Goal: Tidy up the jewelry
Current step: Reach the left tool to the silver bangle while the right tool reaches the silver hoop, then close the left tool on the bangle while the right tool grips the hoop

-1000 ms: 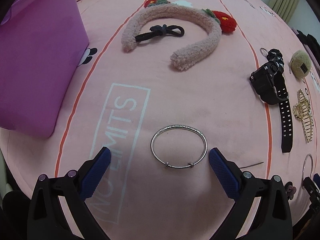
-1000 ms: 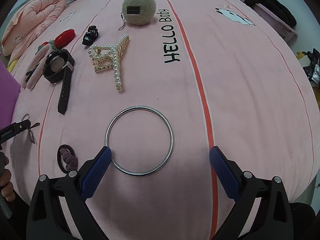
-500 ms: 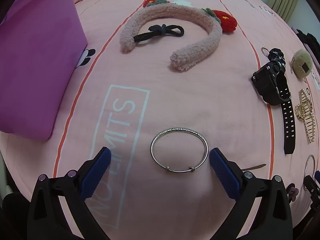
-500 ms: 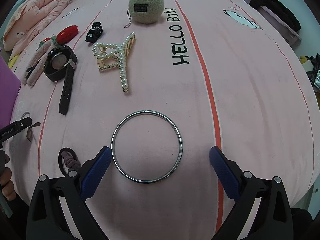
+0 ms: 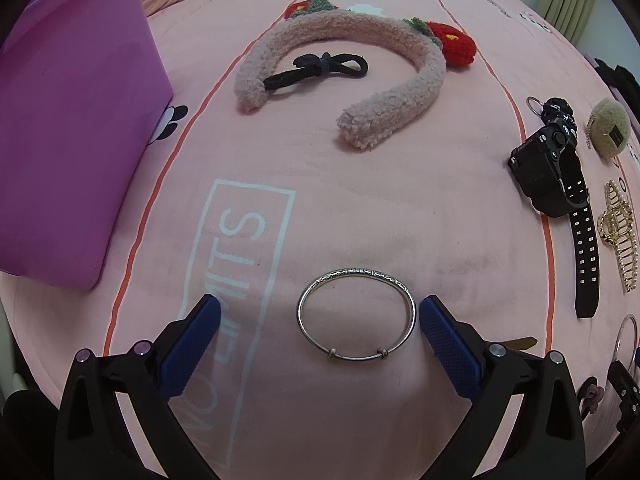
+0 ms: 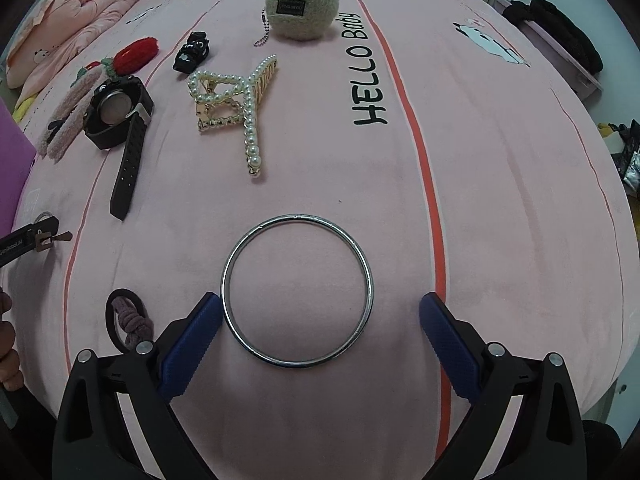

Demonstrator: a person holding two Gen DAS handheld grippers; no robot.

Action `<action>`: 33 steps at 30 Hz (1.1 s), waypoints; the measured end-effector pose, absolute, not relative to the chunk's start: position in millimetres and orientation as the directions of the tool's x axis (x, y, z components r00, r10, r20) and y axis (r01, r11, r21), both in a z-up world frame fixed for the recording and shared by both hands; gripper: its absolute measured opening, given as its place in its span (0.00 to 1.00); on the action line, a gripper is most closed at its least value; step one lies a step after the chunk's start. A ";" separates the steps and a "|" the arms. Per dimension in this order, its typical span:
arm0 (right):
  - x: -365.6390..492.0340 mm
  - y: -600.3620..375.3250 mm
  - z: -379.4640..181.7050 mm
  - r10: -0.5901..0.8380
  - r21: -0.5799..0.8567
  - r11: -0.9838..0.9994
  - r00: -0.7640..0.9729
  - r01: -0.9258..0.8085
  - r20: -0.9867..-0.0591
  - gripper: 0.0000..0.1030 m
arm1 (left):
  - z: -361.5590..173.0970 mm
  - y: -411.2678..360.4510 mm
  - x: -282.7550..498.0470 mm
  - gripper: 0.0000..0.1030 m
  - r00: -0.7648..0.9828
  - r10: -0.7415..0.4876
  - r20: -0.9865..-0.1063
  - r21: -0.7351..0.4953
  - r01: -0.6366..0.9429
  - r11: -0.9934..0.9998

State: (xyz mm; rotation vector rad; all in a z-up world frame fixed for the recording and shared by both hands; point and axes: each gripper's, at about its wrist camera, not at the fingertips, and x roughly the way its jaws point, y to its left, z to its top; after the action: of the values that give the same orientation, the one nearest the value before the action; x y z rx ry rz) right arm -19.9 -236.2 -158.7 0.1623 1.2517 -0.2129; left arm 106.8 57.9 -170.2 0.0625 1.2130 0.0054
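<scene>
Pink bed cover (image 5: 360, 208) carries everything. Both grippers have crept forward, jaws wide: the left gripper (image 5: 318, 318) brackets the silver bangle (image 5: 356, 314), the right gripper (image 6: 320, 316) the plain ring (image 6: 297, 290) at twelve o'clock, grasps imminent.

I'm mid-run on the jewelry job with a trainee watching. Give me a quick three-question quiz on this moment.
1. True or false: the left gripper is shut on the thin silver bangle with two small beads.
2. Which plain silver ring lies ahead of the right gripper: A small finger ring, B large metal hoop?
3. Fill in: the black wristwatch lies beside the gold ____ hair claw.

Key: 1 false, both open. 2 B. 3 pearl.
</scene>
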 end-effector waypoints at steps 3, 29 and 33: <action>-22.1 -237.3 -160.6 -0.069 0.013 0.965 0.302 0.263 -0.951 0.92 | -170.5 57.4 107.9 0.95 0.349 0.040 -0.936 0.053 0.029 0.998; -23.1 -238.4 -152.1 -0.050 0.039 0.978 0.406 0.206 -0.913 0.69 | -151.3 35.5 86.0 0.52 0.404 0.002 -0.915 0.052 0.112 0.992; -27.9 -240.3 -144.9 -0.034 0.064 0.975 0.425 0.214 -0.905 0.69 | -144.3 42.6 83.7 0.51 0.398 -0.038 -0.917 -0.005 0.083 0.997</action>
State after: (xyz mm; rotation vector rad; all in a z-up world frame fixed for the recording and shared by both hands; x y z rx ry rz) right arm -27.9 -240.3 -144.9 0.1787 1.1228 -0.1558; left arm 83.7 42.6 -144.3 0.0435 1.1593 -0.0766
